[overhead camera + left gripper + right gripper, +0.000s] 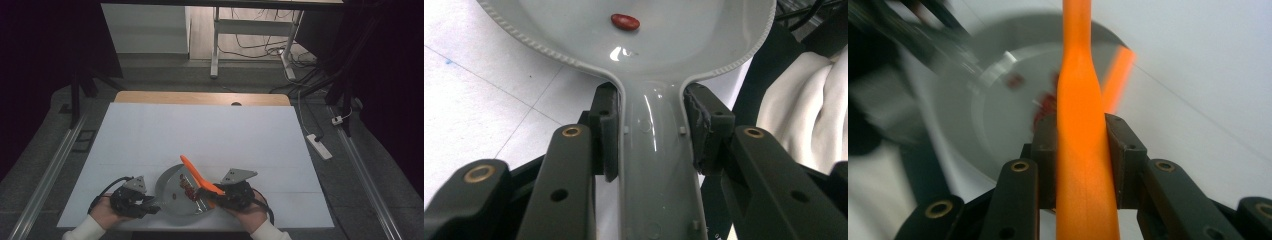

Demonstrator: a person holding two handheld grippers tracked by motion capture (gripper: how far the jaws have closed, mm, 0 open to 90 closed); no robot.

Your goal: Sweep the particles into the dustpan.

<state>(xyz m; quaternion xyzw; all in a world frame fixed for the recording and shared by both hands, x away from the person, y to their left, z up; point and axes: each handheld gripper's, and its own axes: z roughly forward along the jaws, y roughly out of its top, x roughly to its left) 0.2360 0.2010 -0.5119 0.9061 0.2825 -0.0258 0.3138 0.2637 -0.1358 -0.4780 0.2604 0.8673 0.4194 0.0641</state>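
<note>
At the near edge of the white table (200, 130) in the high view, two hands come in at about 7 and 5 o'clock, each carrying a gripper. The left gripper (150, 204) sits at 7 o'clock, and its jaws are clamped on the handle of a grey pan (172, 192); in the left gripper view the pads press both sides of that handle (651, 165) just below where it flares into the bowl. The pan's bowl lies toward 12 o'clock from these jaws, with a beaded rim, and a single red bean (625, 21) rests on its pale floor.

The right gripper (216, 192) sits at 5 o'clock, just beside the pan. Its jaws are closed tight on the handle of an orange spatula (196, 175); in the right gripper view the orange handle (1083, 150) runs straight up between the two pads toward 12 o'clock. That view is blurred, so the spatula's far end is hard to place, though it appears to lie over the pan's far rim. Small red beans (186, 190) lie in a loose cluster inside the pan, near the spatula's shaft.

Farther off, the white surface stretches toward 12 o'clock to a wooden table edge (200, 97). Beyond it, at 1 o'clock, stands a white desk frame (216, 45) with cables on the floor, and a power strip (320, 146) lies at 3 o'clock.
</note>
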